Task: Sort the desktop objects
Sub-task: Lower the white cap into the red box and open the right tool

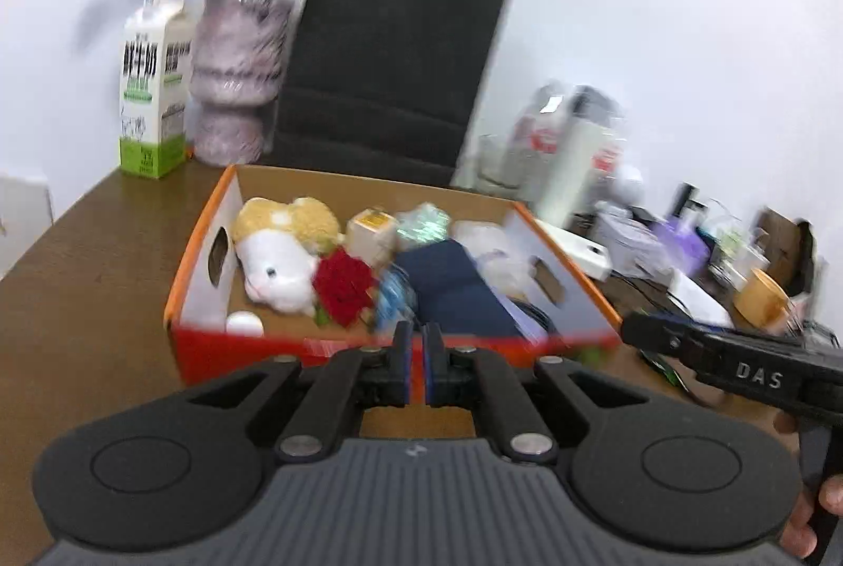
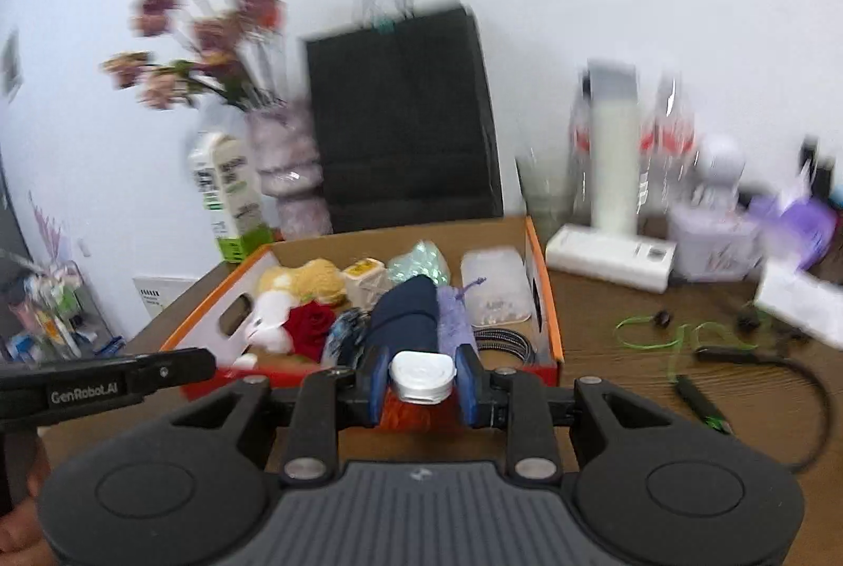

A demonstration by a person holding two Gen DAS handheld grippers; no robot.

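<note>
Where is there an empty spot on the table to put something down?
Bare wood lies left of the orange box, in front of the milk carton. A smaller patch lies right of the box, before the green cord. The box is packed, and the table's far right side is crowded with clutter.

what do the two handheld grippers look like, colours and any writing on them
Both are matte black with ribbed grey bodies, round side discs and silver pivot bolts. The left gripper and right gripper have blue pads inside black fingers. White lettering runs along their sides: "GenRobot.AI" on the left one, "DAS" on the right.
</note>
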